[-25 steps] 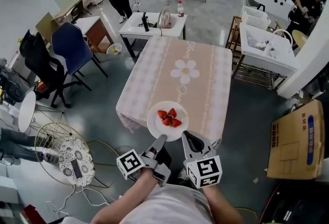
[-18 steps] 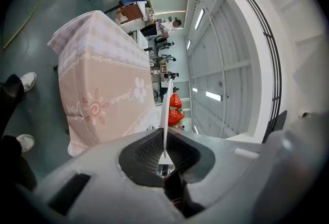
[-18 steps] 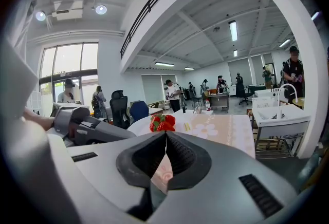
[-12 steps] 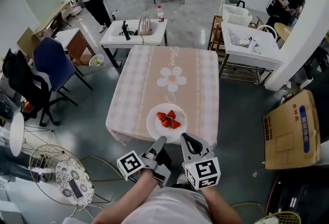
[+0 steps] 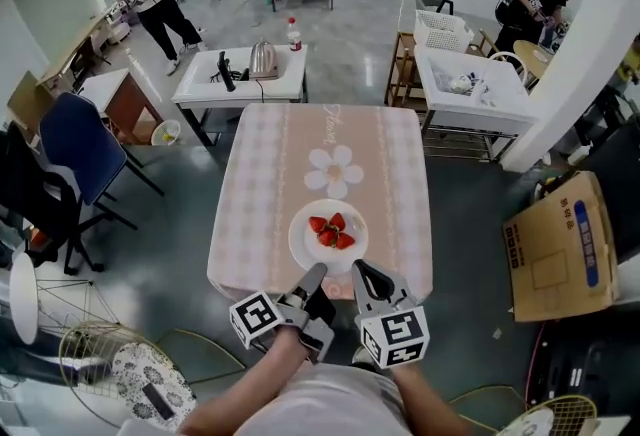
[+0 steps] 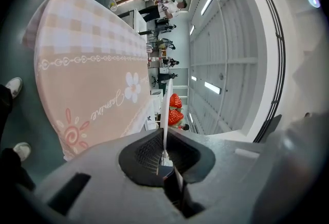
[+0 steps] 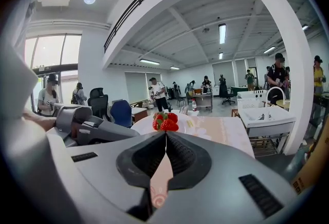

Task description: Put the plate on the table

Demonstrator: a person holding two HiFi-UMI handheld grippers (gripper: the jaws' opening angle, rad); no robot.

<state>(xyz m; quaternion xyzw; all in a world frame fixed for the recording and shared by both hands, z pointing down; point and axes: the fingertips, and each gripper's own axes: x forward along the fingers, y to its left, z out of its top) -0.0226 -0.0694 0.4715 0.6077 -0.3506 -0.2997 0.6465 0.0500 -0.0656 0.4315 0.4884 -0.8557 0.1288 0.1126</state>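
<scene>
White plate (image 5: 303, 244), bearing strawberries (image 5: 329, 230), is clamped at its near rim by left gripper (image 5: 316, 271) and right gripper (image 5: 360, 270), lower centre, over the near end of the table (image 5: 330, 139); it should be lowered level.

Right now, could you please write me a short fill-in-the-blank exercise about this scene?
The left tool and the right tool are both shut on a white ____.
It carries red ____.
The tablecloth has a white ____ printed at its middle.
Missing words: plate; strawberries; flower.
</scene>
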